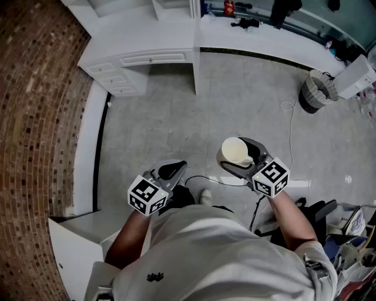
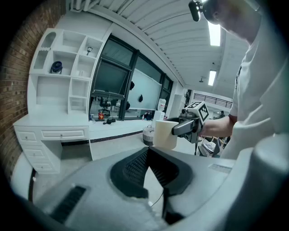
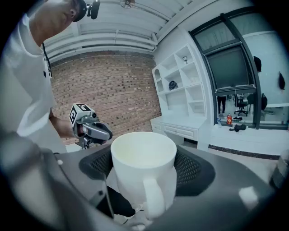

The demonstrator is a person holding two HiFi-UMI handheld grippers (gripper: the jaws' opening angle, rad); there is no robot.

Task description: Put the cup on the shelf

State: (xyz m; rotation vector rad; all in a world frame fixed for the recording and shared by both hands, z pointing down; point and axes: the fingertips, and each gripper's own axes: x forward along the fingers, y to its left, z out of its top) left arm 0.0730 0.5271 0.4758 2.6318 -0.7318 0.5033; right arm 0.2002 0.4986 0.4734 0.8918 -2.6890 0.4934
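White shirt (image 1: 223, 258) lower centre. Right gripper (image 1: 238, 160) mid-frame, jaws wide, pinching white cup (image 1: 234, 148). Left gripper (image 1: 175, 167) lower left, jaws pressed together, empty. Shelf (image 1: 126, 7) upper left.

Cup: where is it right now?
Head view, right of centre: the cup sits upright between the right tongs, held over the floor in front of the person, well short of the white shelf unit at upper left.

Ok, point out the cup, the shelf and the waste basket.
cup (image 3: 132, 170), right gripper view, front wall of its body
shelf (image 2: 50, 94), left gripper view, back of lower compartment
waste basket (image 1: 310, 101), head view, its dark side
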